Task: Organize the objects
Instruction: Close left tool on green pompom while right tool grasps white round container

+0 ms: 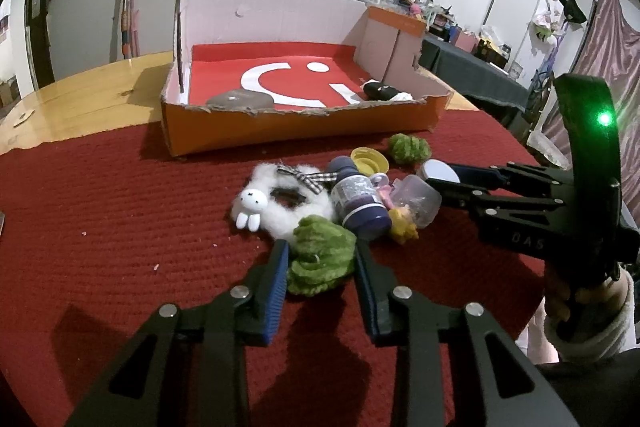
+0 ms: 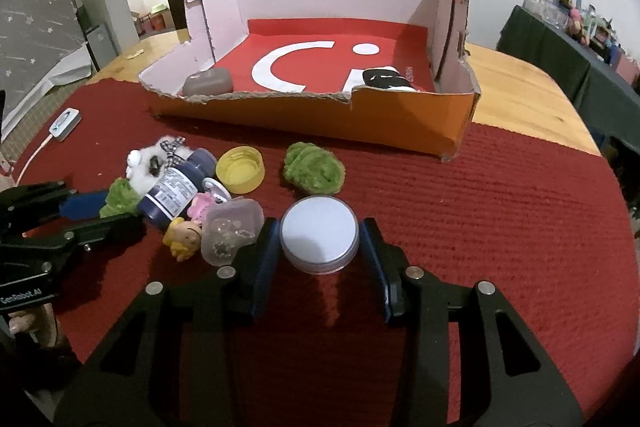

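Red ribbed cloth covers the wooden worktop, with a torn orange cardboard box at twelve o'clock. The left tool is clenched on a fuzzy green plush toy at the near edge of the heap: light, soft and squashable, so it is best pinched across its bulk. The right tool grips a round white-lidded metal tin by its side wall, at three o'clock from the heap. That tin looks rigid, smooth and probably slippery, wanting a level, centred grip.
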A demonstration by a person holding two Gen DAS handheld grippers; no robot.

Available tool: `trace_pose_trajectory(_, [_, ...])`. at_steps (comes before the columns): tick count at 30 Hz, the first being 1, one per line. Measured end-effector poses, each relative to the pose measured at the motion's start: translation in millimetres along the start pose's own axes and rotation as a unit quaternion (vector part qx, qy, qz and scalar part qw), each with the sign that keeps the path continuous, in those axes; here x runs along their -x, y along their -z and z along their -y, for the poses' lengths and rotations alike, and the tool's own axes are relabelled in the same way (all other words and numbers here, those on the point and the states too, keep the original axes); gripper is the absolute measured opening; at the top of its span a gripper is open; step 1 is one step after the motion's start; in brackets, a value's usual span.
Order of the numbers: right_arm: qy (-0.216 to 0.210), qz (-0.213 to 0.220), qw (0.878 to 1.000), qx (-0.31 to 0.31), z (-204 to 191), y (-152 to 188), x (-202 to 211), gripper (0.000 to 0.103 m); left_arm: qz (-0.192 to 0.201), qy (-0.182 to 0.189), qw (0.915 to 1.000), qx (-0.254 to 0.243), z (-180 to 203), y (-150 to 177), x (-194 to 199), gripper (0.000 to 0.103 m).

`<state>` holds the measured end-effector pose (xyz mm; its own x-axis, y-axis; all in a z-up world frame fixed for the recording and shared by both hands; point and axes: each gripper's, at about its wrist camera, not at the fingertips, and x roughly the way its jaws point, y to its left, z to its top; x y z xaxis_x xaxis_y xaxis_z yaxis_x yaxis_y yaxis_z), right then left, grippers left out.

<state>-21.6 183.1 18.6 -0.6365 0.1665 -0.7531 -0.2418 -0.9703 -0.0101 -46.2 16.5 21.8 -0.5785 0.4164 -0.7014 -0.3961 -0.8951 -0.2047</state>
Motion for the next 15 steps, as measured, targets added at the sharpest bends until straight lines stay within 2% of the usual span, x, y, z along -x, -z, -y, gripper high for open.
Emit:
trace_pose_trajectory(9, [0.002,0.017,1.000,-0.002,-3.0,-3.3,11.9,0.039,0.018,-0.004,0.9998,-0.004,1.1,-2.1,10.4,0.033])
trace_pose_trajectory(15, [0.005,0.018,1.000,-0.004,-3.6,-3.5,14.2,0.039,0.016,-0.004,0.9999,0.003,-2.0,-2.1,10.0,0.033])
